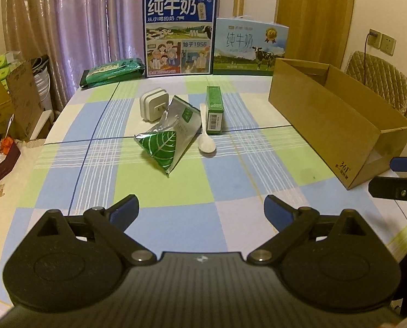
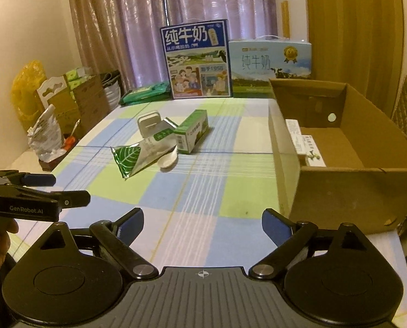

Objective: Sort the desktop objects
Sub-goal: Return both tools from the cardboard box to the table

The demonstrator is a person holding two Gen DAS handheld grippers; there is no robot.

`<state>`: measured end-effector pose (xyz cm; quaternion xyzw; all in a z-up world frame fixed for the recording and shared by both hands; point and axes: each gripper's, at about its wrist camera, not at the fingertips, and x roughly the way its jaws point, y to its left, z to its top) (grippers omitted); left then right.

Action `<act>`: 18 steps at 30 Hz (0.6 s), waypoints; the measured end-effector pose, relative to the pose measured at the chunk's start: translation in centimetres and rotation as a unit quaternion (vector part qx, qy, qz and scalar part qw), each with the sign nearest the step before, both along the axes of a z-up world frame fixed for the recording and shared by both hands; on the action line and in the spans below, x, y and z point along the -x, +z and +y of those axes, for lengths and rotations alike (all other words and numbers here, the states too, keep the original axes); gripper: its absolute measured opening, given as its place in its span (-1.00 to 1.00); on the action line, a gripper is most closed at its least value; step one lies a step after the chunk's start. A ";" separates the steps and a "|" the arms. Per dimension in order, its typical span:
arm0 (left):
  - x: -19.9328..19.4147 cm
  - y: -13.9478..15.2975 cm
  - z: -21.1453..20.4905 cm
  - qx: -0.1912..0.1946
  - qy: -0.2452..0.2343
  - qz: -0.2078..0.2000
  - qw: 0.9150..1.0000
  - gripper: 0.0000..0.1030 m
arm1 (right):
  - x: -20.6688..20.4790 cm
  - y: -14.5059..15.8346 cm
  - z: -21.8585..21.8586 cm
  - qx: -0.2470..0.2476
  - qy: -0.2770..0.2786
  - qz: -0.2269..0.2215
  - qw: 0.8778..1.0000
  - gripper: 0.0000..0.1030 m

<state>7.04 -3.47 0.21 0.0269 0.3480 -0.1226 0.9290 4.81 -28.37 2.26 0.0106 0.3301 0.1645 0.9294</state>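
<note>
Left wrist view: left gripper [image 1: 202, 209] and right gripper [image 2: 202, 224], fingers wide apart, empty, facing clustered pouch [image 1: 166, 139], spoon [image 1: 206, 136], carton [image 1: 215, 109], charger [image 1: 153, 104] awaiting the box [image 2: 340, 175].

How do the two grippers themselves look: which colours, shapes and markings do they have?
Both look alike. The left gripper and the right gripper have black linkage arms with silver pivot pins, blue pads on the fingertips, round black housings and a ribbed grey body with a small crosshair mark. White lettering "GenRobot.AI" is on the left one's side.
</note>
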 end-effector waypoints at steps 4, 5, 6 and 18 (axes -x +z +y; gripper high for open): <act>-0.2 -0.2 0.5 -0.001 0.001 0.003 1.000 0.88 | -0.5 -0.2 0.8 0.004 0.010 0.004 1.000 0.80; -0.3 -0.2 0.6 -0.001 0.000 0.004 1.000 0.88 | -0.8 -0.2 1.0 0.006 0.014 0.004 1.000 0.80; -0.5 -0.2 0.8 -0.002 0.000 0.003 1.000 0.89 | -1.0 -0.2 1.3 0.007 0.017 0.004 1.000 0.80; -7.0 1.3 2.6 -0.033 -0.040 -0.006 0.999 0.90 | -8.1 1.5 3.9 -0.005 0.037 0.004 0.999 0.81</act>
